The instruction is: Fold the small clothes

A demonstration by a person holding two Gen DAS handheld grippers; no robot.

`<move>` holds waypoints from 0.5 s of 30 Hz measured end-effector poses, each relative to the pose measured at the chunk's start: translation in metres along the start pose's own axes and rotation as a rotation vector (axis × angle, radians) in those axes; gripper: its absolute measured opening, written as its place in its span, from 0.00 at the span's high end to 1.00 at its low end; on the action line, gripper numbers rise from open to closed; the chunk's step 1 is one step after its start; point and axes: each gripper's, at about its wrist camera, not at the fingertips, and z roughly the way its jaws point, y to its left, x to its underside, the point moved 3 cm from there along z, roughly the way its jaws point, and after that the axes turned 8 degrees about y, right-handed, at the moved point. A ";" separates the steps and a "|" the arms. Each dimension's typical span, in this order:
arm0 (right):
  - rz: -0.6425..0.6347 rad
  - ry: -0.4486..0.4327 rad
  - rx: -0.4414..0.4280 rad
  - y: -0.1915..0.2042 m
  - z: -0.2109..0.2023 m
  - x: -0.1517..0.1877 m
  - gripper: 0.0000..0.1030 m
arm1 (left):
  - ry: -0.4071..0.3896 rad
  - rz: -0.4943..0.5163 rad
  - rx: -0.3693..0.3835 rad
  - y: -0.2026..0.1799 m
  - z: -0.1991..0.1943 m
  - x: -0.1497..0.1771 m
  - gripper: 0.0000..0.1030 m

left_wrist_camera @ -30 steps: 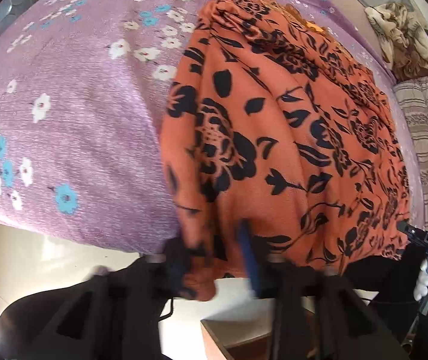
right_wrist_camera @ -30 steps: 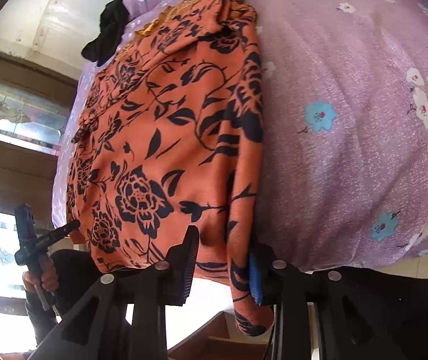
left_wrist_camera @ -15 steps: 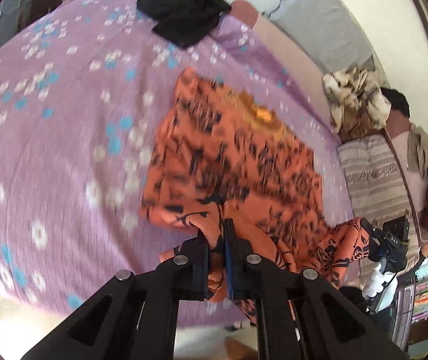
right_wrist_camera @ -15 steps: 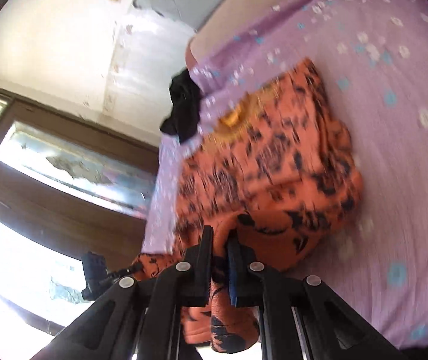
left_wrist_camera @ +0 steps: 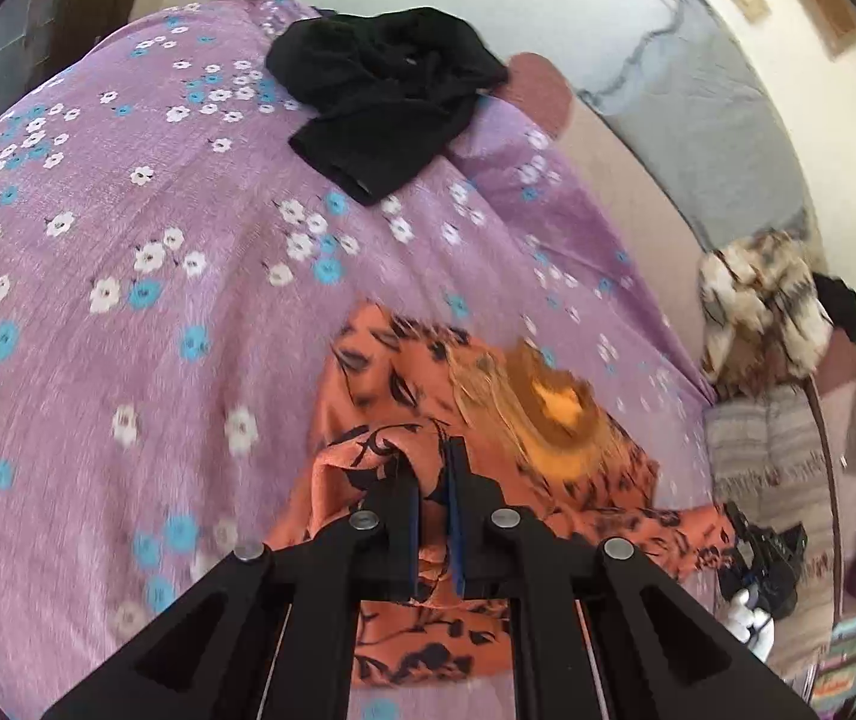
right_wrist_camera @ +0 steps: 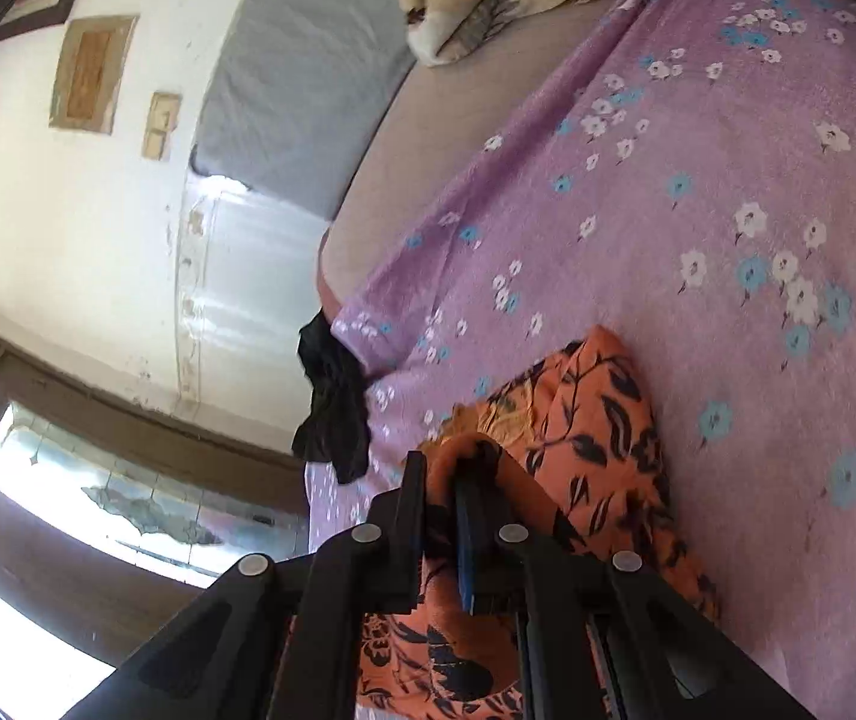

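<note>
My left claw [left_wrist_camera: 433, 468] and right claw [right_wrist_camera: 441, 480] each pinch the orange floral garment [left_wrist_camera: 578, 468]; its lower part is hidden behind them. Black garment [left_wrist_camera: 386, 102] lies apart on the bed [left_wrist_camera: 98, 360].

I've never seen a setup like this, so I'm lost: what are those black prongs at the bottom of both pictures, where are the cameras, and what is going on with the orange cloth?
There is no robot here. A person holds a two-finger claw in each hand, and each claw has a wide-angle camera looking along its fingers. One picture is from the left claw, the other from the right claw; the black prongs are the fingers. Both look down on a bed under a purple flowered sheet. On it lies an orange garment with a black print; farther away sits a crumpled black garment. Each claw pinches a fold of the orange garment's edge, though the right claw's jaws are opening slightly. A gloved hand shows at the left picture's edge.
</note>
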 end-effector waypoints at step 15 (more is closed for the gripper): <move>-0.398 0.089 0.183 0.050 0.012 0.032 0.29 | -0.415 -0.242 -0.012 0.024 -0.048 0.063 0.27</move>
